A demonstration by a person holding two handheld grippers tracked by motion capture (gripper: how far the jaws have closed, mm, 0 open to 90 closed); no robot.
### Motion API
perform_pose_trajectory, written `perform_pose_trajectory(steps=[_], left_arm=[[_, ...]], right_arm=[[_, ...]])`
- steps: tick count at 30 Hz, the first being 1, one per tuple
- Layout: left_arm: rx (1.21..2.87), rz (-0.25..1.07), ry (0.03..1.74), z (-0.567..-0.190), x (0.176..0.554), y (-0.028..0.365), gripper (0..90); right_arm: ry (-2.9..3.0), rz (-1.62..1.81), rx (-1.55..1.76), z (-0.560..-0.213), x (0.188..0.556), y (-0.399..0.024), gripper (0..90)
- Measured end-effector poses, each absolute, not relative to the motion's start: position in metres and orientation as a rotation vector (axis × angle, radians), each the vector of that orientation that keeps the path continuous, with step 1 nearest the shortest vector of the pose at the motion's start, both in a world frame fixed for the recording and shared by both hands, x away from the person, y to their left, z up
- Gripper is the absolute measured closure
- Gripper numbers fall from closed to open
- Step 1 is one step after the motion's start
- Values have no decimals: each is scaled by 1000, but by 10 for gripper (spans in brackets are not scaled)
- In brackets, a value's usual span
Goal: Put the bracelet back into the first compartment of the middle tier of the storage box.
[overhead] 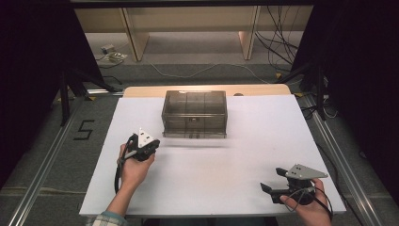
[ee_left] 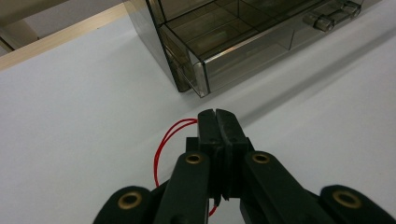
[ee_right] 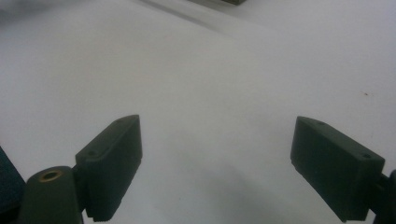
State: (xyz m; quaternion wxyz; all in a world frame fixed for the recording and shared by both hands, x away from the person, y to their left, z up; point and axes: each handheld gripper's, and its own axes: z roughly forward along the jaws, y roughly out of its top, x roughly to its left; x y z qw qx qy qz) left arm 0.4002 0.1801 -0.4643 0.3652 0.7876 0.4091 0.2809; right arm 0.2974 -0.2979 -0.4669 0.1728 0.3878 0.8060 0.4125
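Note:
A smoky see-through compartment box [overhead: 194,114] stands at the back middle of the white table top [overhead: 202,179]. Its near corner and front latch [ee_left: 331,14] show in the left gripper view. My left gripper [overhead: 149,144] sits left of the box, a little in front of it, with its jaws shut. A thin red loop [ee_left: 159,154] comes out beside the closed tips [ee_left: 217,114] and looks pinched between them. My right gripper [overhead: 274,180] hovers low near the front right corner with its jaws wide apart and only bare white surface between them [ee_right: 218,123].
A strip of wooden table [overhead: 141,91] shows behind the white sheet. Metal rails run along the floor on both sides, and cables and wooden furniture legs lie beyond the table.

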Motion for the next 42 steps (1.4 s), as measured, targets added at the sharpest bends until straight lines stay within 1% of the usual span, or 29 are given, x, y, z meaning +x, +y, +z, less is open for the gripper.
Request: perform_pose_trajectory(steps=[42], left_arm=[[2017,784,963,-442,393,170,897]], right_arm=[[2289,1167,1109,-467,297,-298,175]])
